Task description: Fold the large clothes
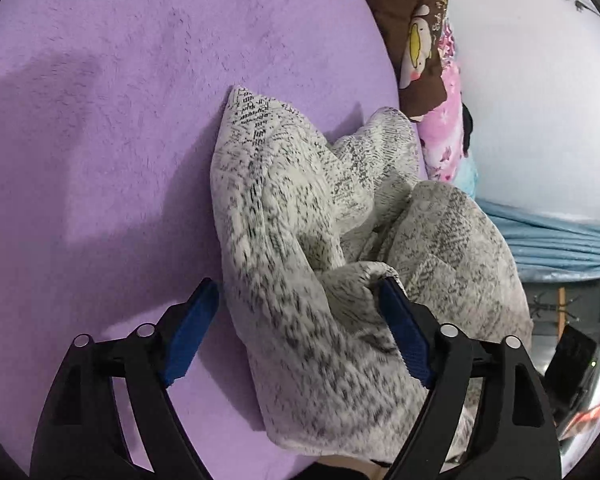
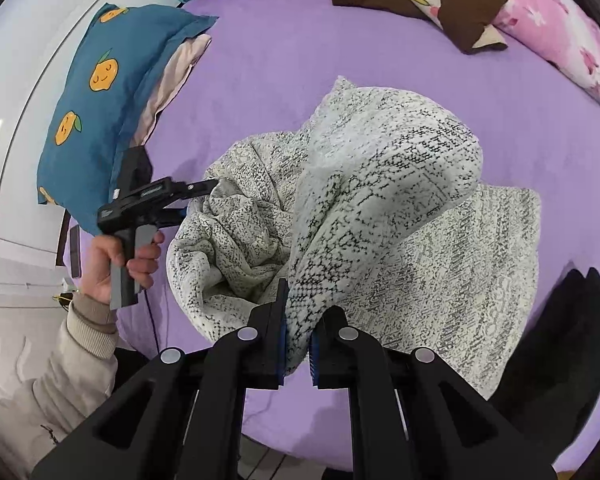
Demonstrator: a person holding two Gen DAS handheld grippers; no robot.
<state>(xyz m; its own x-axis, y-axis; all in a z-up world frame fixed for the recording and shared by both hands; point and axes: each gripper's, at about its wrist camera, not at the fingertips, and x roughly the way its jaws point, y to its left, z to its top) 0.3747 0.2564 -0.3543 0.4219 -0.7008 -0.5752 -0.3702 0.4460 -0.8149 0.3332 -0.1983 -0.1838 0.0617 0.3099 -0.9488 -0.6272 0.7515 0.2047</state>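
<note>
Purple plush bed cover [image 2: 284, 92] spreads under my crumpled white-and-black speckled knit garment [image 2: 380, 184] (bunched mid-bed). My right gripper [image 2: 298, 344] is clamped on its near fold; my left gripper [image 1: 300, 320] gapes wide, one pad [image 1: 404, 336] touching fabric.

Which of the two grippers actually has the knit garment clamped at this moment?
The right gripper: its jaws are pinched shut on a fold of the grey-white knit garment. The left gripper stands wide open, one finger only touching the fabric, the other over the purple bedsheet.
</note>
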